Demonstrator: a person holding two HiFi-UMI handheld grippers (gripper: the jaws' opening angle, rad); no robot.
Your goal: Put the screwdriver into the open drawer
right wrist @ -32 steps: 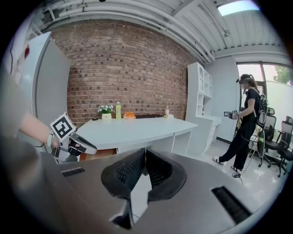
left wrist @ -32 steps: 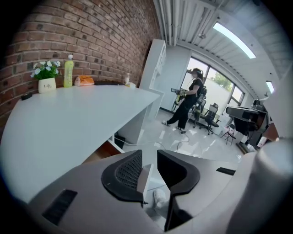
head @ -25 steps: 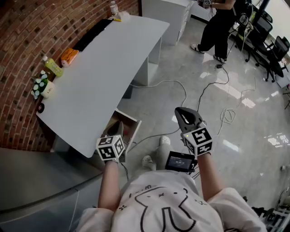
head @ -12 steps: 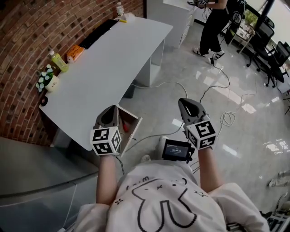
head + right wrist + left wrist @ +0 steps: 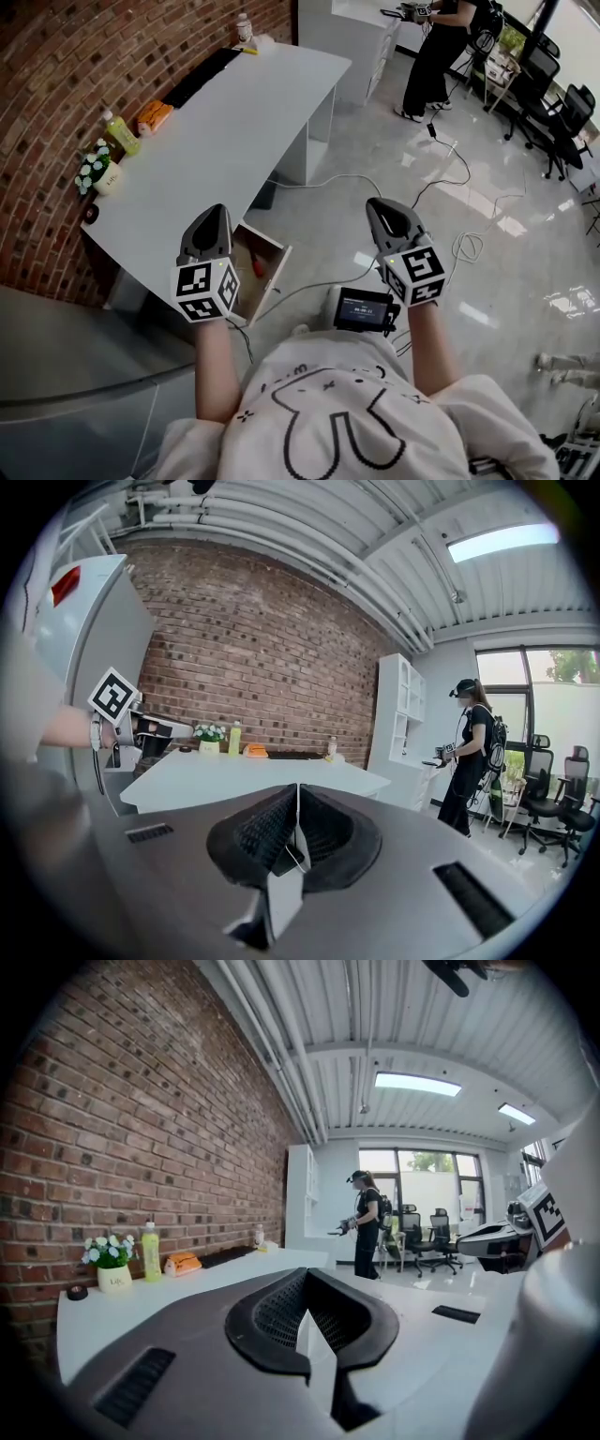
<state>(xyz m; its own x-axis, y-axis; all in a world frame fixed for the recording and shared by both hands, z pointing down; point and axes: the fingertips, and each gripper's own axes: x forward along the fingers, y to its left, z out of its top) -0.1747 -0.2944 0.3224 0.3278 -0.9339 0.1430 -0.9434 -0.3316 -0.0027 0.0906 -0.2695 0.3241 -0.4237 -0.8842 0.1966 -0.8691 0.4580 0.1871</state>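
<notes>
The open drawer [image 5: 275, 278] sticks out from under the white desk [image 5: 216, 141]. A small red-handled screwdriver [image 5: 259, 270] lies inside it. My left gripper [image 5: 212, 212] hangs above the drawer's left side, apart from it, shut and empty. In the left gripper view its jaws [image 5: 307, 1283] meet with nothing between them, pointing level over the desk top. My right gripper [image 5: 378, 204] is over the floor to the right of the drawer, shut and empty. Its pads [image 5: 286, 822] touch in the right gripper view, which also catches the left gripper [image 5: 141, 728].
On the desk by the brick wall stand a flower pot [image 5: 96, 173], a yellow bottle [image 5: 117, 134], an orange object [image 5: 155, 117] and a black keyboard [image 5: 197, 75]. Cables [image 5: 375, 187] cross the shiny floor. A person [image 5: 441, 56] and office chairs [image 5: 562, 112] are at the back.
My left gripper has risen from low beside the drawer to above it. The red screwdriver now shows inside the drawer. My right gripper has come up a little.
</notes>
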